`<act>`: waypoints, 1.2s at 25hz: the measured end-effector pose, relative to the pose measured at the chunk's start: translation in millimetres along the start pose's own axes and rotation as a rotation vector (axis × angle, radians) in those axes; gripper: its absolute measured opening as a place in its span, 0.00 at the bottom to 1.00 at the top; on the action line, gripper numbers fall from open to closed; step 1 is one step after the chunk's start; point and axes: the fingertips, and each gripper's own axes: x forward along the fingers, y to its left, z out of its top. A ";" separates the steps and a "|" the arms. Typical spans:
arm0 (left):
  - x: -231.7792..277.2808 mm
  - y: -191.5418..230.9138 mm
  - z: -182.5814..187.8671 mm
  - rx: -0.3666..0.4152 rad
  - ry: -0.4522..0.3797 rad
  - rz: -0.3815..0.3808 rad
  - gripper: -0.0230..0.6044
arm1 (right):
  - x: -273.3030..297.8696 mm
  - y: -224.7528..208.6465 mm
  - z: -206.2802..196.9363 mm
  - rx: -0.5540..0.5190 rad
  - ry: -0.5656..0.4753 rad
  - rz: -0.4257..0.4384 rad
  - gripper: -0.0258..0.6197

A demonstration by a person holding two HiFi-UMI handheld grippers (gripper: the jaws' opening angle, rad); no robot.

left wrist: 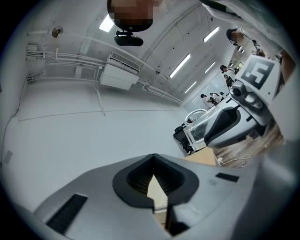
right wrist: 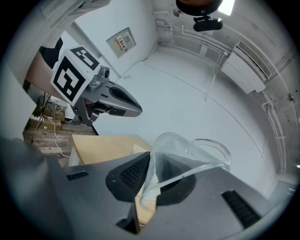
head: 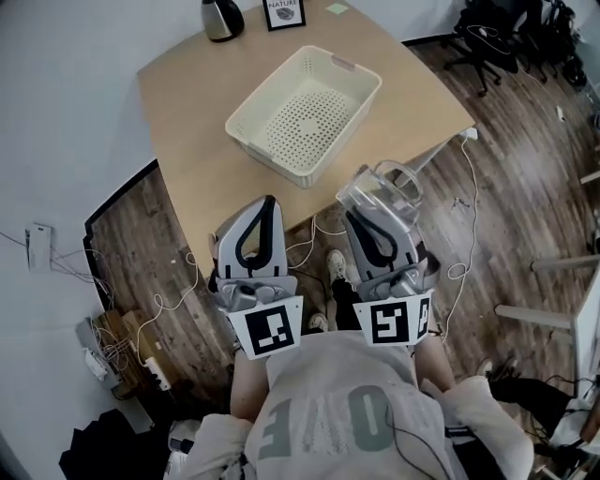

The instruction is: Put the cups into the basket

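Grey shirt (head: 328,412): fills 6 o'clock of the head view, right under the camera, with both marker cubes just above it.
Left gripper (head: 266,204): at 7 o'clock of centre, over the near table edge. Its fingers come together at the tips and carry nothing.
Right gripper (head: 375,214): at 5 o'clock of centre, narrowly closed on a clear glass cup (head: 384,186).
Basket (head: 242,131): cream and perforated, on the wooden table (head: 187,103) at 12 o'clock of both grippers. Its floor is bare, with no cup in it.
Table's far end: a kettle (head: 221,17) and a framed sign (head: 283,13) at 12 o'clock.
Left gripper view: the pads meet in a slim V with only tabletop showing through. The other gripper and its cup sit at 3 o'clock.
Right gripper view: the cup's wall is pinched between the pads, with its rim and handle poking out toward 2 o'clock. The table lies at 9 o'clock.
Progress: I judge the task early, with one cup lifted and none delivered. The cup hangs off the basket's near corner, not over it. No other cups are in view, so how many remain I cannot tell.
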 end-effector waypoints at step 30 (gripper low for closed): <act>210.6 66.0 -30.7 -0.004 -0.012 0.062 0.04 | 193.0 -114.4 -34.2 -0.019 -0.048 0.106 0.08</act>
